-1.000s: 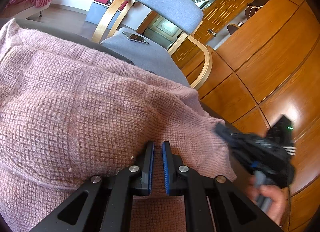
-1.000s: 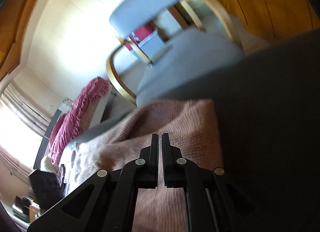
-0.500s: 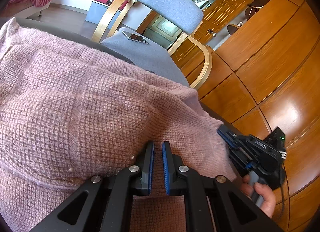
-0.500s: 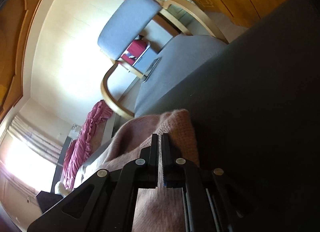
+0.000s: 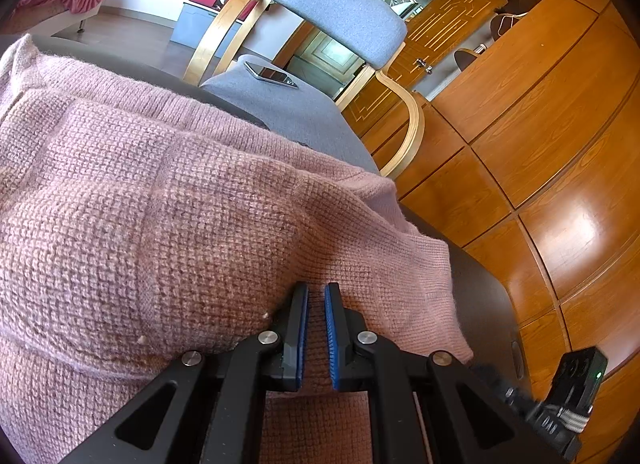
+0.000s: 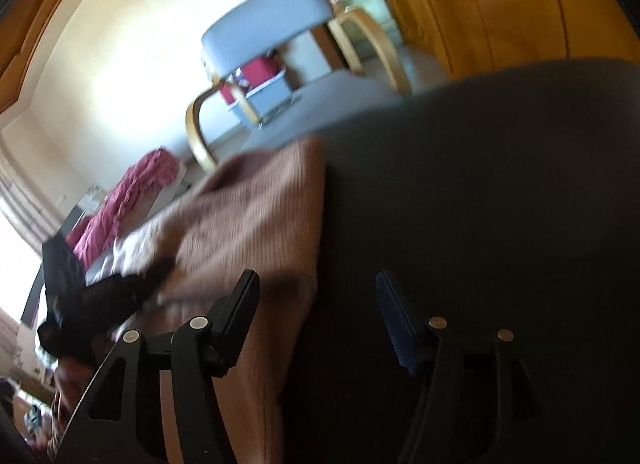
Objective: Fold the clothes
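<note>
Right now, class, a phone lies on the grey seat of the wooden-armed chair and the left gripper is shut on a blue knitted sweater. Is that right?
Not quite: the sweater is pink, not blue. The left wrist view shows the left gripper shut on its knit, and the phone does lie on the grey seat of the wooden-armed chair.

I see a dusty-pink waffle-knit sweater (image 5: 168,200) on a dark grey table (image 6: 480,184). My gripper fingers (image 5: 301,328) are black with blue pads. The chair (image 5: 336,16) is grey-blue with pale wood arms; the cabinets (image 5: 540,136) are orange-brown.
</note>
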A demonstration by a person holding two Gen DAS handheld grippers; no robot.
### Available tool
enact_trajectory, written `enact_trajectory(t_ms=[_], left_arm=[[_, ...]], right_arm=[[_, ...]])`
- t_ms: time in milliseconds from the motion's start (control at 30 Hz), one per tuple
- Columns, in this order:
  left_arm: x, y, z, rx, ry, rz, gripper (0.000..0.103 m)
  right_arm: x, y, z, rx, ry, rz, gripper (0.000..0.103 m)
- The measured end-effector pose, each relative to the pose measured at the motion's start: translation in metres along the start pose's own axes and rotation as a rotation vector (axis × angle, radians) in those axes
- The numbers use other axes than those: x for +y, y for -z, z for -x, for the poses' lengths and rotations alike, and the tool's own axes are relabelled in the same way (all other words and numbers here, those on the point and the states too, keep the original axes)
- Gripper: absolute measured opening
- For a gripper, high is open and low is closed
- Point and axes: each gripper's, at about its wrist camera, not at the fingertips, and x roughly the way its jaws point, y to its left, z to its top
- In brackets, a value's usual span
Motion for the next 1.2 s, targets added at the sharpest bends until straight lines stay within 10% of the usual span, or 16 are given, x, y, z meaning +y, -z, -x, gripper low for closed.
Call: enact_trajectory(t_ms=[200, 500, 833, 1200], left_arm=[[0.001, 0.000, 0.000, 0.001, 0.003, 0.002, 0.008], [0.003, 0.000, 0.001, 0.002, 0.007, 0.005, 0.008], [0.004, -0.001, 0.001, 0.003, 0.011, 0.010, 0.008], [0.004, -0.001, 0.003, -0.003, -0.007, -0.011, 0.008]], right_arm=[[0.016, 0.001, -0.013, 0.041, 0.065, 0.094, 0.063], [0.037, 0.005, -0.021, 0.069, 0.133, 0.196, 0.007], [0.058, 0.008, -0.015, -0.005, 0.359, 0.378, 0.005], [0.007, 0.000, -0.008, 0.059, 0.083, 0.085, 0.013]])
